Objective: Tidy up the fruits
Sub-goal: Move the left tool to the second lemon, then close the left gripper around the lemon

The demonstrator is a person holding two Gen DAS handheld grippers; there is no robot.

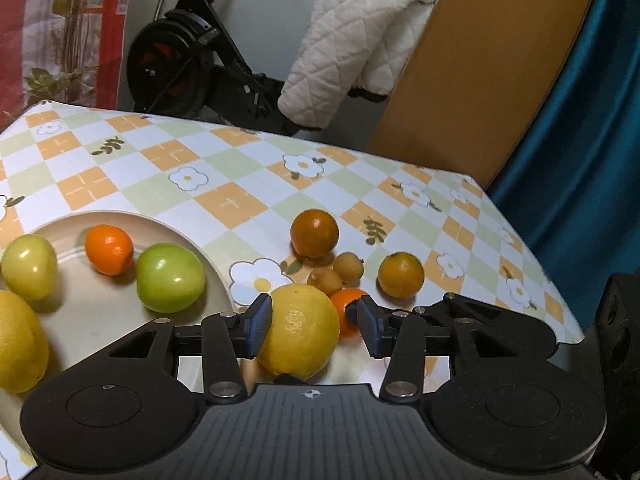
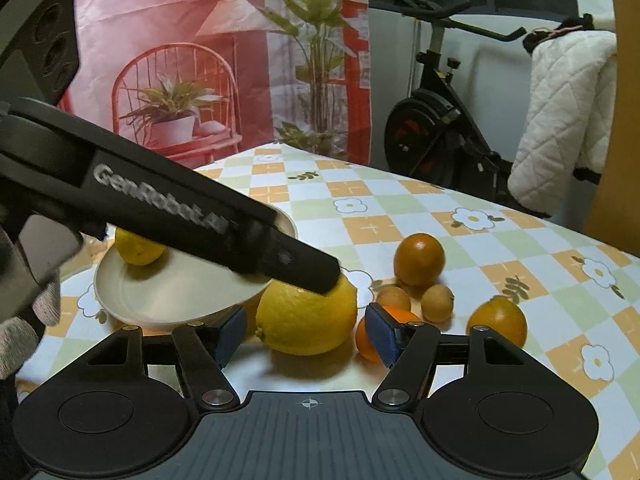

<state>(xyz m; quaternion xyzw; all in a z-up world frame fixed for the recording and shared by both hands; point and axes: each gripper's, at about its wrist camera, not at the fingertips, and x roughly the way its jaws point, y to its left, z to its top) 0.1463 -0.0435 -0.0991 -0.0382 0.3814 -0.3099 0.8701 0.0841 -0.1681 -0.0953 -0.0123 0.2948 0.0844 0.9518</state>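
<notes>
At the far left, the cream plate [image 1: 100,320] already held the sorted fruit: a pale yellow-green fruit [image 1: 30,266], a small orange [image 1: 109,249], a green apple [image 1: 170,277] and, at the frame's edge, another large yellow citrus [image 1: 16,344], which suggested it served as the collecting place. Just right of the plate's rim, the large yellow lemon [image 1: 298,332] sat on the checked tablecloth [image 1: 224,168], and the left gripper [image 1: 314,324] straddled it with its fingers spread: the left pad appeared to touch the peel, while the right pad stood clear of it, so nothing was gripped. That bracketing looked like the set-up for lifting the lemon over to the plate. In the right wrist view the right gripper [image 2: 306,332] also framed the lemon from the near side, fingers spread wide and holding nothing. Further right lay the unsorted cluster: a small tangerine [image 1: 348,308] just behind the lemon, two brownish longans [image 1: 338,274], a dark orange [image 1: 315,233] and a yellow-orange citrus [image 1: 401,275].
</notes>
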